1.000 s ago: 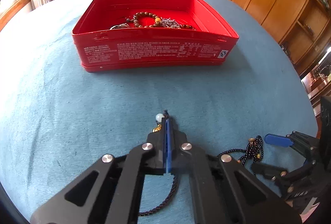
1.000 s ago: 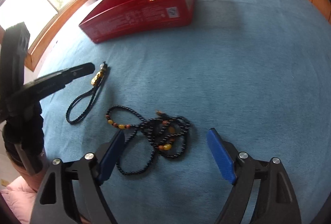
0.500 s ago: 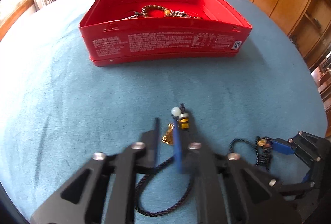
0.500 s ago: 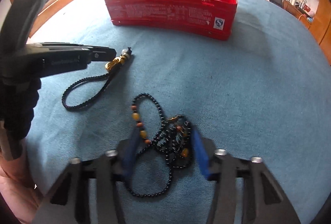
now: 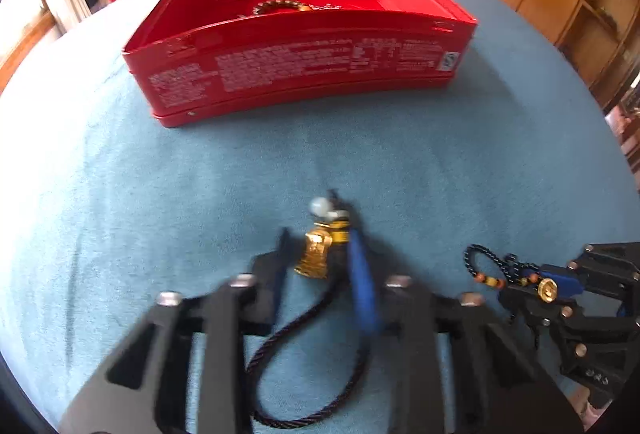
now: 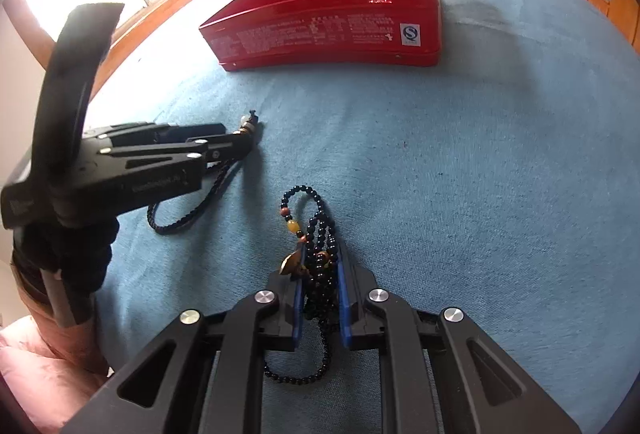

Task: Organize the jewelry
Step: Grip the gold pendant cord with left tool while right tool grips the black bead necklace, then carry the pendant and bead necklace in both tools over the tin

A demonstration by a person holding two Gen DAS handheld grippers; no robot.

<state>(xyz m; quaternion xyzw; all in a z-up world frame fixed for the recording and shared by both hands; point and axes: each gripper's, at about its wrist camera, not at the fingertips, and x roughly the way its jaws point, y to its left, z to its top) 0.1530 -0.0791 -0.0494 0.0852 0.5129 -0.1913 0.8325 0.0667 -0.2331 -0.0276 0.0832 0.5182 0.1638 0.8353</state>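
**Two strands gripped, tin waiting**

Up close in the left wrist view, the left gripper (image 5: 320, 262) has its jaws a little apart, straddling a gold charm (image 5: 316, 254) on a dark braided cord (image 5: 304, 374); the blur leaves it unclear whether the pads touch it. The cord loops limply on the blue cloth (image 5: 120, 193). Beyond stands the red tin (image 5: 300, 65), glossy, shallow and open-topped, a brown bead bracelet (image 5: 276, 3) already inside.

From the right wrist view, the right gripper (image 6: 320, 298) is clamped on a bunched black bead necklace (image 6: 320, 254), smooth round beads with a few amber and red ones, its tail trailing under the fingers. The tin sits toward the cloth's far edge, well apart.

Risks, as I judge them: the charm could slip from a loose pinch, and dangling loops might snag the tin's rim or tangle together when lifted.
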